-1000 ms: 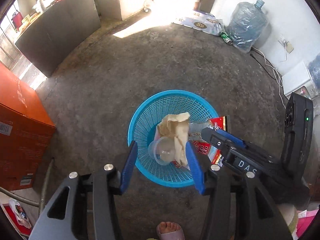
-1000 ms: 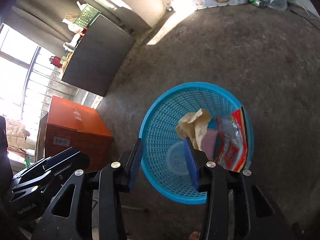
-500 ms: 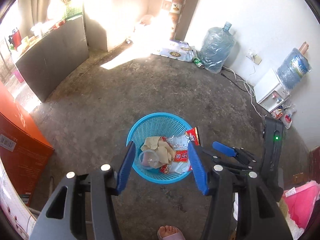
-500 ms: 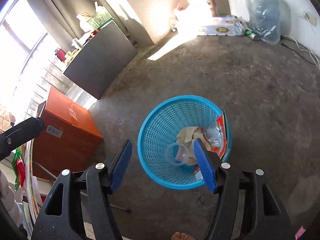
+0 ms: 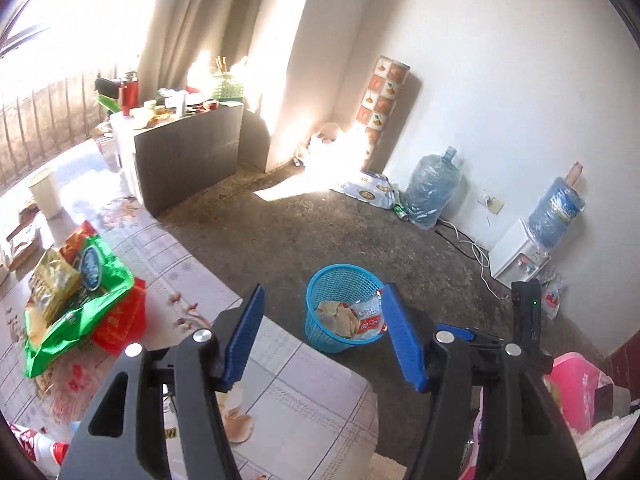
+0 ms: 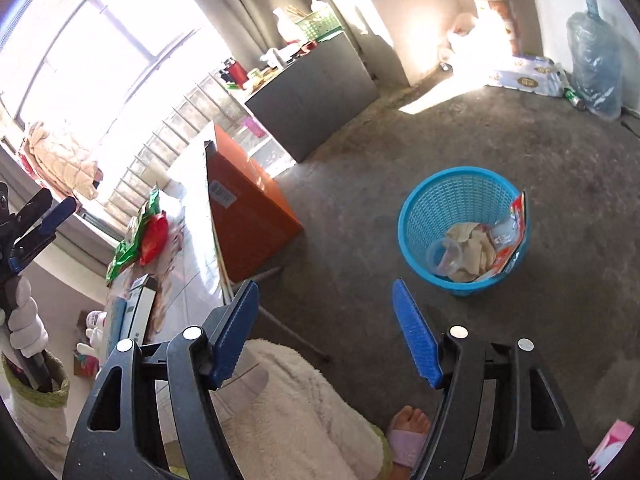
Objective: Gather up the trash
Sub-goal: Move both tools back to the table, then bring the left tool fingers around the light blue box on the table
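- The left tongs (image 5: 323,336) stand spread wide with nothing between the blue pads (image 5: 244,330), held above the edge of the table (image 5: 320,400).
- The right tongs (image 6: 325,330) are likewise released and hold nothing, raised over the person's cream-clad lap and a bare foot (image 6: 408,428) in a pink slipper.
- The blue basket (image 6: 436,204) stands upright on the concrete floor (image 6: 560,320), well apart from both tongs and just past the table's corner.
- Inside the basket lie crumpled tan paper (image 6: 476,250), a clear plastic cup (image 6: 444,256) and a red-and-white wrapper (image 6: 514,232) leaning against the wall on the right side.
- On the table, which has a floral cloth, sit a green snack bag (image 5: 76,304) and a red packet (image 5: 120,320) touching it.
- An orange box (image 6: 248,200) lies beside the table in the right wrist view.
- Two water jugs stand by the far wall, one (image 5: 430,184) on the floor, the other (image 5: 556,208) atop a white dispenser (image 5: 516,256).
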